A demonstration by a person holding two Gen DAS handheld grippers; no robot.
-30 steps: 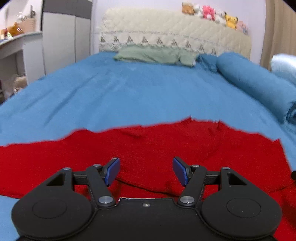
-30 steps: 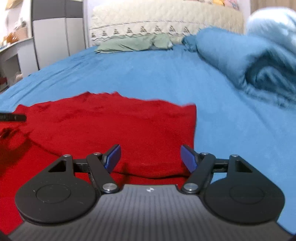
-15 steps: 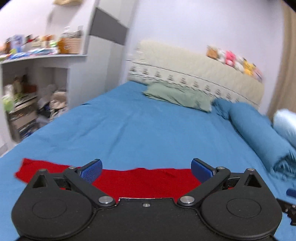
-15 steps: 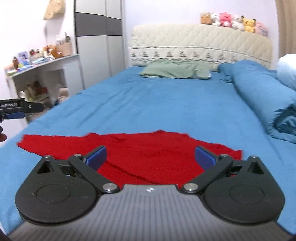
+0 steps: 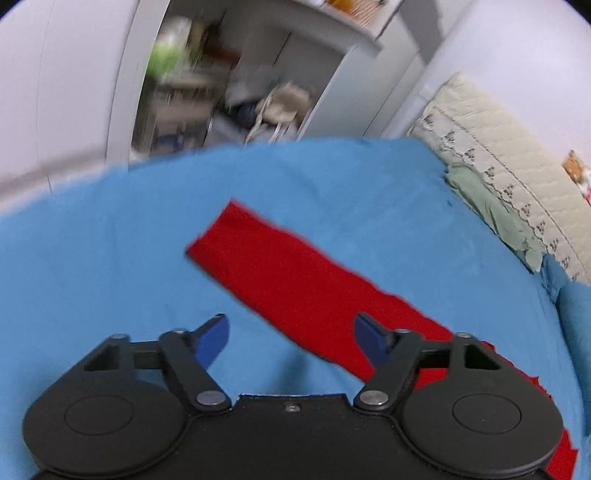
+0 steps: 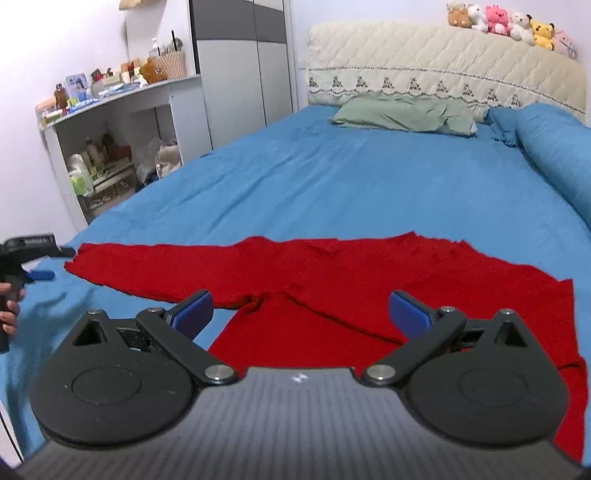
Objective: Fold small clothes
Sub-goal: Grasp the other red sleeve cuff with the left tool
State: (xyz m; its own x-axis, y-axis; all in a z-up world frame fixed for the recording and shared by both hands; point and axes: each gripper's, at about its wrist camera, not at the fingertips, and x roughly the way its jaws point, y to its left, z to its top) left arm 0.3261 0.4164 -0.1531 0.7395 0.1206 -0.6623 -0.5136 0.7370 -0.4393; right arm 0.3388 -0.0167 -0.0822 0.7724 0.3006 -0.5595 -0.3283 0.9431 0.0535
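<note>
A red long-sleeved garment (image 6: 369, 288) lies flat on the blue bedsheet (image 6: 332, 184), its left sleeve (image 6: 147, 266) stretched out sideways. In the left wrist view that sleeve (image 5: 280, 273) runs diagonally, its cuff end toward the upper left. My left gripper (image 5: 291, 332) hovers over the sleeve's near part; its jaws are closing and the pads touch no cloth. In the right wrist view the left gripper (image 6: 37, 266) shows at the far left by the cuff, held by a hand. My right gripper (image 6: 299, 310) stands wide open above the garment's body, with nothing in it.
A white shelf unit (image 6: 110, 122) with clutter stands left of the bed. A green pillow (image 6: 402, 114) and a rolled blue duvet (image 6: 554, 155) lie toward the quilted headboard (image 6: 443, 66), which carries several plush toys (image 6: 509, 22).
Both grippers pulled back from the garment and opened wider. The left one swung far left and rolled, now over the outstretched sleeve. The right one rose, showing the whole garment.
</note>
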